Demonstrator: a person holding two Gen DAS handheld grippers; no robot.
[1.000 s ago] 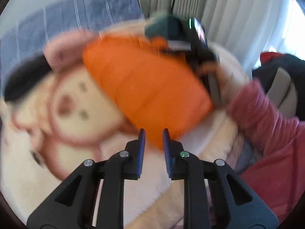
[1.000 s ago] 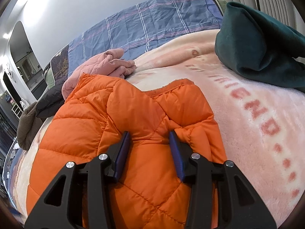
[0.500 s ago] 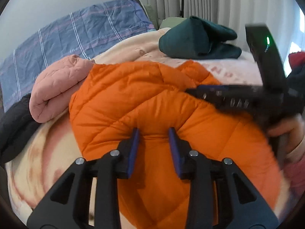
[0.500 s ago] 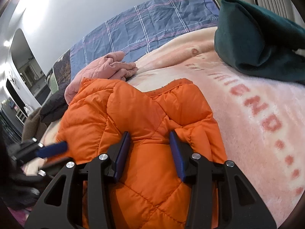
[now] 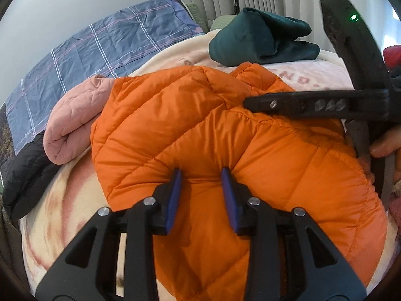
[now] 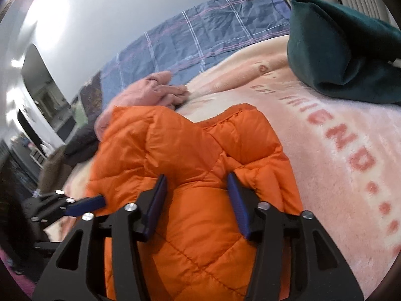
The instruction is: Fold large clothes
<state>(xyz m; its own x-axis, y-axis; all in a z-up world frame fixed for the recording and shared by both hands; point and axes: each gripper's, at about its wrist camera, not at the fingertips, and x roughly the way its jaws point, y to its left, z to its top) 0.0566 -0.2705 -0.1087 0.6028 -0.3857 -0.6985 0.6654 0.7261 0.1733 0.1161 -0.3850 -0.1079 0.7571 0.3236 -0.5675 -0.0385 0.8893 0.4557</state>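
Here's the orange puffer jacket (image 5: 200,130), lying folded and bunched on the pale pink blanket (image 6: 351,135) that covers the bed, and both tools are right on it. The left gripper (image 5: 200,185) is down on the near part of the jacket, blue-padded fingers (image 5: 173,200) apart with a ridge of quilted fabric rising between them; the pads look close to that ridge, but whether they actually press it I cannot tell. Those fingers have just been opening within the last second.

Over on the right side, the right gripper (image 6: 196,200) sits on the jacket's near right portion, fingers (image 6: 236,204) spread wider, a puffy hump of orange between them and the pads standing off its sides. Those have just been opening too. From the left wrist view the right gripper (image 5: 253,105) reaches in from the right, held by the person's hand (image 5: 383,148), its tip resting over the jacket's upper right.

Around the jacket: a pink quilted garment (image 5: 72,125) rolled up just to its left, touching the orange edge, with a black garment (image 5: 22,183) beyond it at the left margin. At the far right lies a dark green garment (image 5: 258,42), folded, apart from the jacket, with blanket lettering between them. Farthest back, a blue plaid duvet (image 5: 100,57) runs along the white wall (image 5: 75,5).
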